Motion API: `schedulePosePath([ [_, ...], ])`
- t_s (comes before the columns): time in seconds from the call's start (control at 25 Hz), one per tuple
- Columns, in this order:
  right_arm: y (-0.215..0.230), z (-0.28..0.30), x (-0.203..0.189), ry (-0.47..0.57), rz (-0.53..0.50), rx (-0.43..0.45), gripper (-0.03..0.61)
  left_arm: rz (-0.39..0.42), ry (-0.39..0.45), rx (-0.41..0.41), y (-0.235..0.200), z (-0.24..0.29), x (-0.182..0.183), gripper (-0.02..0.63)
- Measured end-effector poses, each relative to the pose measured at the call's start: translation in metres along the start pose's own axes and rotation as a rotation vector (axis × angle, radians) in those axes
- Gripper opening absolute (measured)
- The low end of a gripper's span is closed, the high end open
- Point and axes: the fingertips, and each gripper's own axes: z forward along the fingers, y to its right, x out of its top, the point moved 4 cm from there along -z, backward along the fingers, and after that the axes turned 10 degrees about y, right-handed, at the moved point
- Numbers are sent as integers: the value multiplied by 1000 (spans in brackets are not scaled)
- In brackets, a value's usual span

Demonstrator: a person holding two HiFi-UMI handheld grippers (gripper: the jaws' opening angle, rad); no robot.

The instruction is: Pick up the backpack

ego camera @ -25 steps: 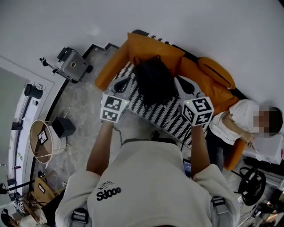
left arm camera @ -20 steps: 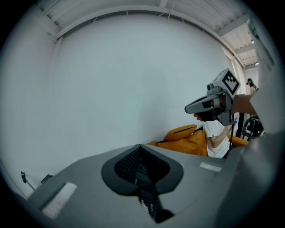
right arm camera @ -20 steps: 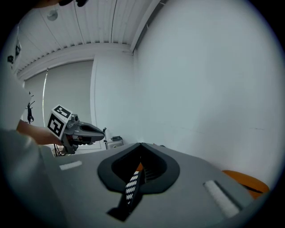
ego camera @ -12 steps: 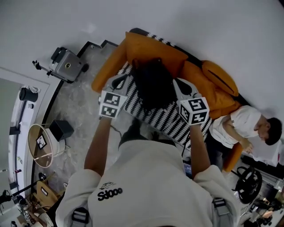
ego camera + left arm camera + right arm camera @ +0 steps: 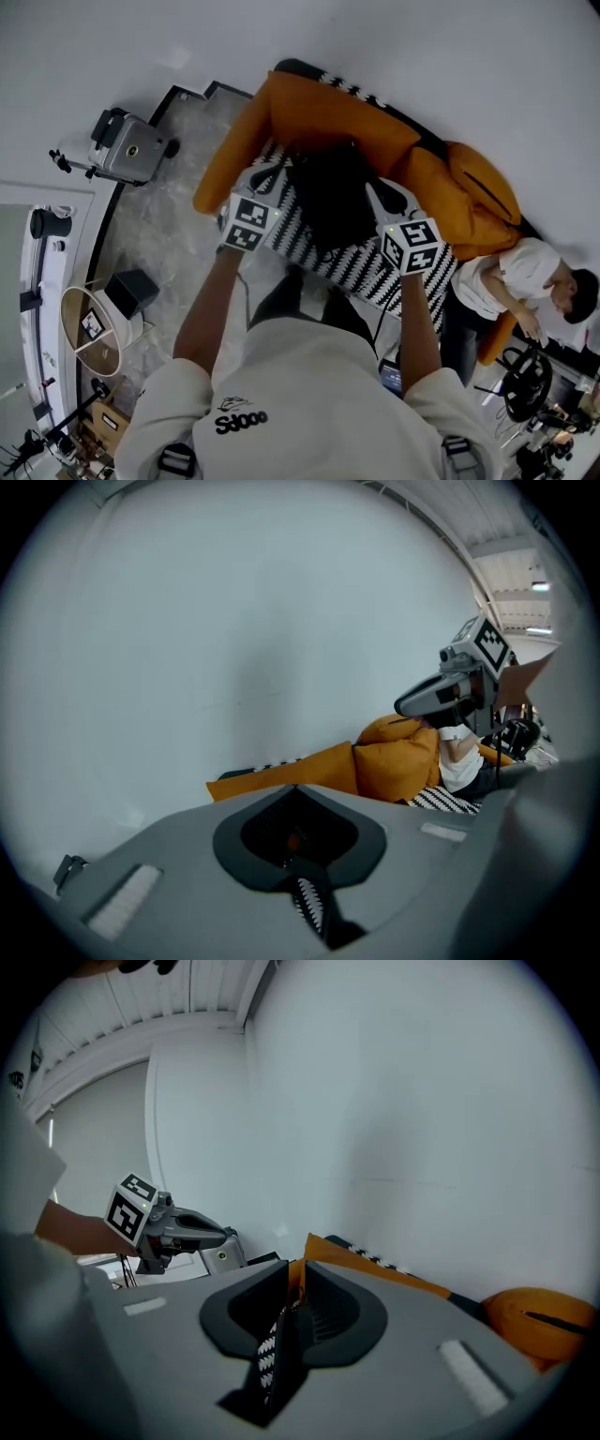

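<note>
Left gripper [image 5: 265, 174]: jaws are pressed together, tip set against the backpack's left edge. Backpack [image 5: 333, 192], black: placed between both grippers, over the patterned cover [image 5: 352, 262] of the orange sofa [image 5: 309, 108]. Right gripper [image 5: 377, 193]: jaws are clamped on a dark backpack strap.

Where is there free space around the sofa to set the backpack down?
Bare: the marble floor between the orange sofa and the grey device; also the front strip of the zigzag seat, nearer than the backpack. Crowded: the sofa end with the cushion and the seated person.
</note>
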Motion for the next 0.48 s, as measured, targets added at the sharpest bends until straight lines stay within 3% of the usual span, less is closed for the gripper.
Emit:
schedulePosePath([
  [0.24, 20, 55, -32, -66, 29, -25, 94, -19, -43, -81, -27, 62, -53, 66],
  [0.48, 35, 99, -81, -133, 77, -39, 128, -65, -69, -100, -50, 117, -93, 104],
])
